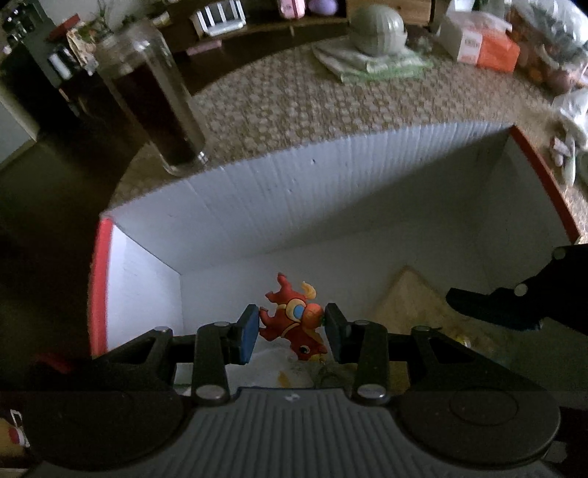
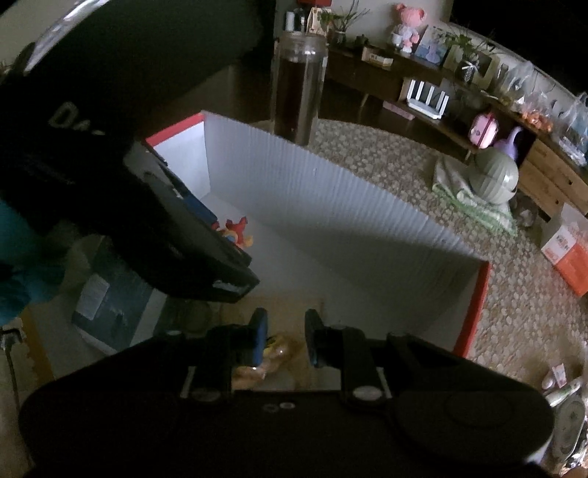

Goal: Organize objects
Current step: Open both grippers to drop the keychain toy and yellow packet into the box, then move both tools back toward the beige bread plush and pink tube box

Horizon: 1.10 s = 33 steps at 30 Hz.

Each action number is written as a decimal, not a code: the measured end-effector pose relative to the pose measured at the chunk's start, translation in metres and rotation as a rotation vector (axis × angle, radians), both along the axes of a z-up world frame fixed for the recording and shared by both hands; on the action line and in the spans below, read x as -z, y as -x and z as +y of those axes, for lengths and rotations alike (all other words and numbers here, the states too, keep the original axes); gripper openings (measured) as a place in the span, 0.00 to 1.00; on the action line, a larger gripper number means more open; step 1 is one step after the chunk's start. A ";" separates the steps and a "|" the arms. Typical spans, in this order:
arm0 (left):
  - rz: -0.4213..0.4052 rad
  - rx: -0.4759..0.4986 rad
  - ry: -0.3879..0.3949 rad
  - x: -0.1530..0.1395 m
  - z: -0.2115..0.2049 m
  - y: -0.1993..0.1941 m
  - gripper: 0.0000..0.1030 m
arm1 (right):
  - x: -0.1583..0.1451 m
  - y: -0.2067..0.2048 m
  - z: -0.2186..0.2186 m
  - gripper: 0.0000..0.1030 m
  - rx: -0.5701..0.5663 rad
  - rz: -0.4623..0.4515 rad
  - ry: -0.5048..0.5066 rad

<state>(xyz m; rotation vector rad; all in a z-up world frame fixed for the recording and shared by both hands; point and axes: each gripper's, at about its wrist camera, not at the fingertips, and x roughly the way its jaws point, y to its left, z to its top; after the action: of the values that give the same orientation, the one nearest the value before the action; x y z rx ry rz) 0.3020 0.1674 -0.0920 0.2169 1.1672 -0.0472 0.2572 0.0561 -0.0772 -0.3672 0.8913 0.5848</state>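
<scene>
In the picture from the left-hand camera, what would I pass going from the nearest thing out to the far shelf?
Left gripper → red toy dragon pinched in it → white box wall → woven mat → green round pot → wooden shelf.

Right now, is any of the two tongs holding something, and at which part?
The left tongs hold the red toy figure by its two sides, over the white box. The right tongs are open, holding nothing.

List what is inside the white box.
Inside the white box: a red toy figure gripped by the left claw, and a tan board. The claws cover most of the floor, so anything beneath stays unseen.
</scene>
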 end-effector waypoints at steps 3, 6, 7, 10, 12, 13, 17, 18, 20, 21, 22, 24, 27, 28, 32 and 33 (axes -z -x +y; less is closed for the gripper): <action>0.031 -0.003 0.004 0.005 -0.002 -0.003 0.37 | -0.001 0.003 -0.003 0.25 -0.005 -0.001 -0.009; 0.036 -0.009 -0.007 0.008 -0.004 -0.002 0.37 | -0.006 0.006 -0.007 0.27 0.000 -0.005 -0.024; 0.037 -0.017 -0.007 0.008 -0.004 -0.002 0.37 | -0.007 0.007 -0.008 0.28 0.001 -0.009 -0.030; 0.023 -0.031 -0.008 0.005 -0.004 -0.002 0.39 | -0.011 0.008 -0.012 0.33 0.005 -0.012 -0.047; 0.024 -0.037 0.007 0.002 -0.004 -0.002 0.46 | -0.012 0.009 -0.015 0.35 0.009 -0.005 -0.056; 0.021 -0.045 0.017 0.000 -0.003 -0.002 0.56 | -0.013 0.010 -0.017 0.35 0.011 -0.001 -0.066; -0.002 -0.060 0.029 -0.009 -0.003 -0.002 0.64 | -0.021 0.018 -0.024 0.37 0.009 -0.010 -0.099; -0.001 -0.065 0.035 -0.011 -0.003 -0.001 0.64 | -0.024 0.020 -0.025 0.38 0.009 -0.014 -0.103; -0.011 -0.077 0.043 -0.017 -0.002 0.003 0.64 | -0.029 0.025 -0.029 0.39 0.012 -0.022 -0.112; -0.016 -0.079 0.047 -0.020 -0.002 0.004 0.64 | -0.032 0.026 -0.032 0.40 0.012 -0.024 -0.118; -0.021 -0.079 0.052 -0.023 -0.002 0.007 0.64 | -0.035 0.028 -0.034 0.41 0.015 -0.025 -0.124; -0.035 -0.076 0.056 -0.030 -0.004 0.012 0.64 | -0.040 0.035 -0.038 0.56 0.017 -0.030 -0.136; -0.060 -0.076 0.062 -0.041 -0.007 0.025 0.64 | -0.050 0.046 -0.047 0.63 0.012 -0.054 -0.151; -0.067 -0.078 0.062 -0.044 -0.009 0.029 0.64 | -0.052 0.050 -0.050 0.63 0.013 -0.061 -0.152; -0.102 -0.081 0.068 -0.061 -0.017 0.047 0.64 | -0.062 0.063 -0.065 0.63 0.021 -0.069 -0.174; -0.111 -0.078 0.068 -0.065 -0.021 0.052 0.64 | -0.064 0.066 -0.068 0.65 0.023 -0.074 -0.179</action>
<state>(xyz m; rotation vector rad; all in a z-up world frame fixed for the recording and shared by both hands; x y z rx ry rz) 0.2503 0.1468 -0.0271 0.1125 1.0605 -0.0058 0.1910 -0.0123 -0.0129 -0.2147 0.7650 0.6212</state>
